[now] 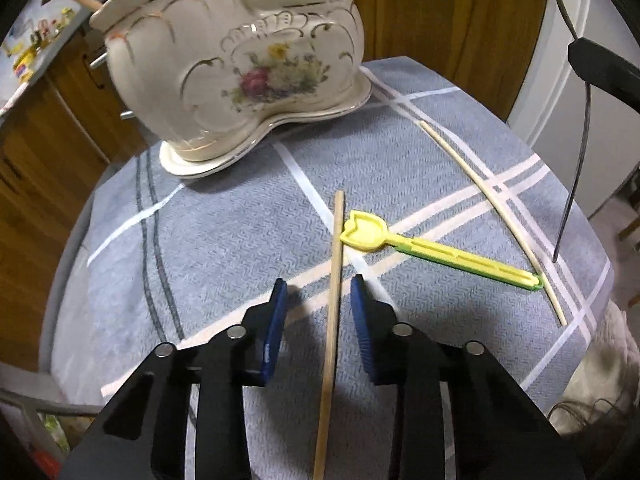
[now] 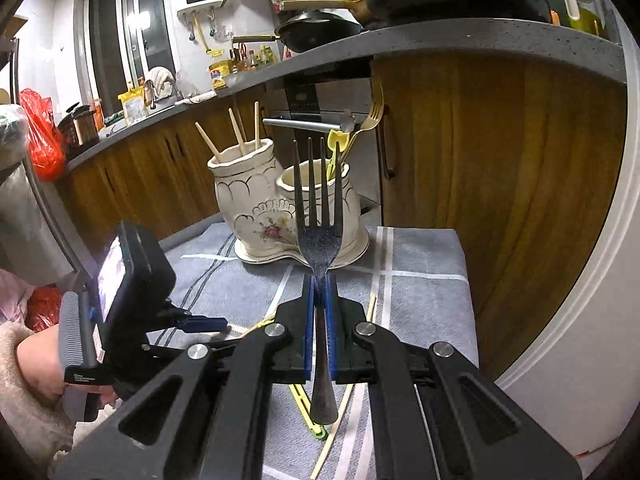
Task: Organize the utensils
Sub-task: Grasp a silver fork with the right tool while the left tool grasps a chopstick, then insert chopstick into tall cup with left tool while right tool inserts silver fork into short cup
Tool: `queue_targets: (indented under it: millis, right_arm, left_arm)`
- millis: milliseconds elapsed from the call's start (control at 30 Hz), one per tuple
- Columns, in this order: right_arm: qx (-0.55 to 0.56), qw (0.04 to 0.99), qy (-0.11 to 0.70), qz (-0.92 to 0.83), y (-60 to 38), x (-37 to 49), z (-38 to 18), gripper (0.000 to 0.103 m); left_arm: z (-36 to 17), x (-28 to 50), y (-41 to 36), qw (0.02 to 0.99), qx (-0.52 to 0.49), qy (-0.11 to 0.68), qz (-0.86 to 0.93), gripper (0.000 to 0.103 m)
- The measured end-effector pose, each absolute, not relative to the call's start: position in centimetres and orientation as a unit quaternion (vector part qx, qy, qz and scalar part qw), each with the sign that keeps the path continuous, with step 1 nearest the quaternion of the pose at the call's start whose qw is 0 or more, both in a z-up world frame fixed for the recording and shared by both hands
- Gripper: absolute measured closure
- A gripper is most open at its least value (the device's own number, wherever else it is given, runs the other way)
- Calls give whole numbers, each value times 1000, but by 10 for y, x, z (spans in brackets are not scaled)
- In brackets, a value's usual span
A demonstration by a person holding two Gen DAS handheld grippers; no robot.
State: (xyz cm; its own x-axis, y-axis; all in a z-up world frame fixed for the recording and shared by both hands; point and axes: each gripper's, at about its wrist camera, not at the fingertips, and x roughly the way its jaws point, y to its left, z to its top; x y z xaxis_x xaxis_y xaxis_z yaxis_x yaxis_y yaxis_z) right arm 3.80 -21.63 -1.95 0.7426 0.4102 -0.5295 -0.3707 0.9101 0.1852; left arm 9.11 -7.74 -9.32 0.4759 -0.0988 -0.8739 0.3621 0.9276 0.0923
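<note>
Kitchen cabinets in brown wood stand behind a small worktop (image 1: pixel 224 240) spread with a grey-blue checked cloth, and on it the loose utensils wait. Nearest is a wooden chopstick (image 1: pixel 334 300) lying lengthwise near the front edge, between the parted blue pads of the left claw (image 1: pixel 318 332), which straddles it without touching. It looks light, stiff and thin, likely to roll or pivot if pinched off-centre, so a hold around mid-length seems soundest. Just beside its far tip lies a yellow plastic clip (image 1: pixel 436 250), and beyond that a paler chopstick (image 1: pixel 492 200) runs along the right edge. The right claw (image 2: pixel 320 300) is clamped on a dark metal fork (image 2: pixel 319 240), gripped at the neck with tines up; heavier, rigid and smooth, it could slip if the grip eased. Toward the back left corner stands the ceramic utensil holder (image 1: pixel 240 68) on its saucer, two-chambered: chopsticks in the left chamber, a gold fork (image 2: pixel 370 122) and yellow piece in the right. Being glazed china, it is probably fragile and should not be knocked.
</note>
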Motion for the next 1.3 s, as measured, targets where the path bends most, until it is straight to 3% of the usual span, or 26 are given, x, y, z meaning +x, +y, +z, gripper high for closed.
queue_targets:
  millis: [67,133,433,833,1300]
  right_arm:
    - [35,933,291,210,-216,38,-20,98]
    - [37,932,291,212,-216,38,-20,98]
    - [41,937,274,215,-218,39,-15,98]
    - [29,945,245,213,-203,77,8,98]
    - [61,963,162,208,-190,150,56,98]
  left_arm:
    - [-92,94,-77,845,132,499,-140,79]
    - [-92,94,-78,843,141,500,-139,97]
    - [-73,84,-53,872,112,457,-134,98]
    - [31,68,-17,951,26,259,-168,98]
    - [111,156,-13,984,-60,95,-136,98]
